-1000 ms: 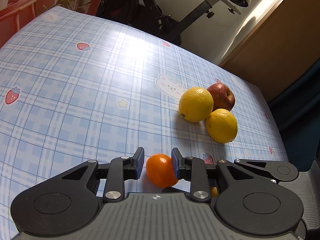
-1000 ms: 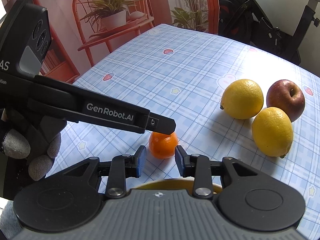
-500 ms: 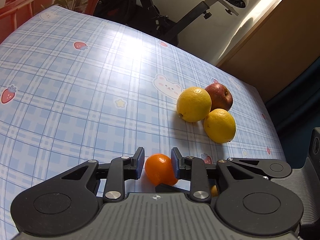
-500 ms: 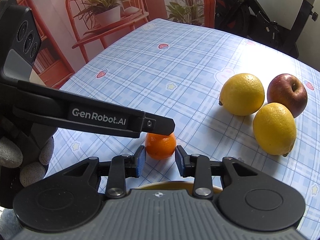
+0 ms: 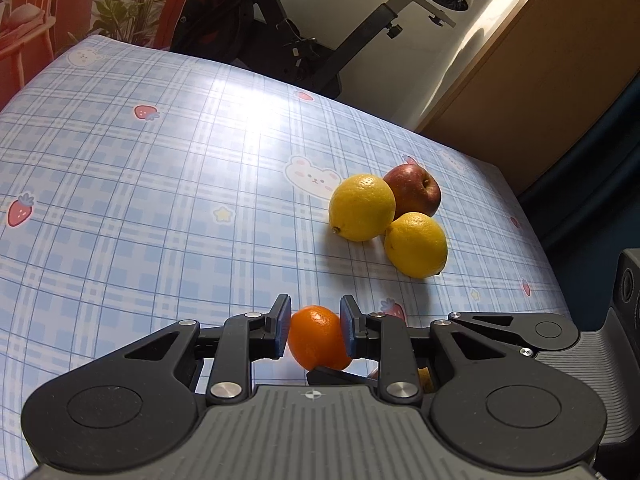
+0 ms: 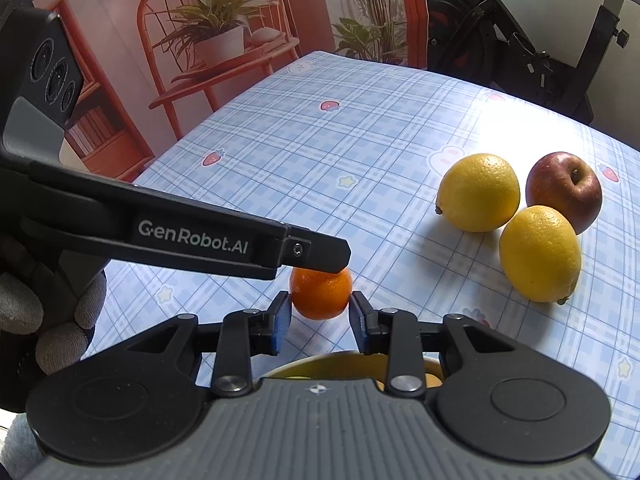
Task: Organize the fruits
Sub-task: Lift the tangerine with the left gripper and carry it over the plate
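A small orange (image 5: 316, 336) lies on the blue checked tablecloth (image 5: 160, 200) near its front edge. My left gripper (image 5: 315, 300) has the orange between its blue pads and its jaws are closing on it; both pads touch the fruit. In the right wrist view one left finger (image 6: 316, 254) crosses over the orange (image 6: 321, 294). My right gripper (image 6: 319, 295) hovers just short of the orange, its jaws a narrow gap apart with nothing pressed between them. Two lemons (image 5: 362, 208) (image 5: 416, 245) and a red apple (image 5: 414, 190) sit together further right.
Something yellow and rounded (image 6: 344, 364) shows under my right gripper, mostly hidden. A gloved hand (image 6: 48, 320) holds the left gripper. An exercise bike (image 5: 304, 40) and a wooden cabinet (image 5: 540, 80) stand beyond the table's far edge.
The left pads have drawn in a little around the orange. Both grippers and the fruit have otherwise stayed put.
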The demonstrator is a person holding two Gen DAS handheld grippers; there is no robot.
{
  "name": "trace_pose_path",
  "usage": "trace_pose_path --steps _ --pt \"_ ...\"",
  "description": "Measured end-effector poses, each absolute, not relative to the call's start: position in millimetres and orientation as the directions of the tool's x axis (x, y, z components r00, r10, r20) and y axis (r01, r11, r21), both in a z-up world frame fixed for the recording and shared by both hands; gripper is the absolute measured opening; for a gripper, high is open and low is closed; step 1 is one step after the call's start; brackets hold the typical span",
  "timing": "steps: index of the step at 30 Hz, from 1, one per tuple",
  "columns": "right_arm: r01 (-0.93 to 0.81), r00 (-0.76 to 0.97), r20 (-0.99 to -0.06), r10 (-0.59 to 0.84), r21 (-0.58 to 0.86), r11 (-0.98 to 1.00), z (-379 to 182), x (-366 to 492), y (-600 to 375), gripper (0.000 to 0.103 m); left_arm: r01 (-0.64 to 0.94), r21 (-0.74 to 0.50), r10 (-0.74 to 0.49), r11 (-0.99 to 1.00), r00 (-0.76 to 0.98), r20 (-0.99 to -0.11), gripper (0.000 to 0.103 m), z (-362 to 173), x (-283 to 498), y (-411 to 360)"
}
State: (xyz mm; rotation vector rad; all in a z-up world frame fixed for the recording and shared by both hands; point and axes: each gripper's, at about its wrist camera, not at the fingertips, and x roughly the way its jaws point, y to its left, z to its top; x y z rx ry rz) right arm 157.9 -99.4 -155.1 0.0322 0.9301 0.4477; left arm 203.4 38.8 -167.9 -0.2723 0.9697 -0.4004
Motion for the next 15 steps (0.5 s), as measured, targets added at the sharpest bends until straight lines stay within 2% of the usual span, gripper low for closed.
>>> trace_pose_path --steps 15 --pt "-0.322 0.569 -0.731 0.378 0.225 0.920 -121 95 -141 0.034 0.323 -0.386 -0.501 0.864 0.482 -0.719 0.028 -134 160 -11"
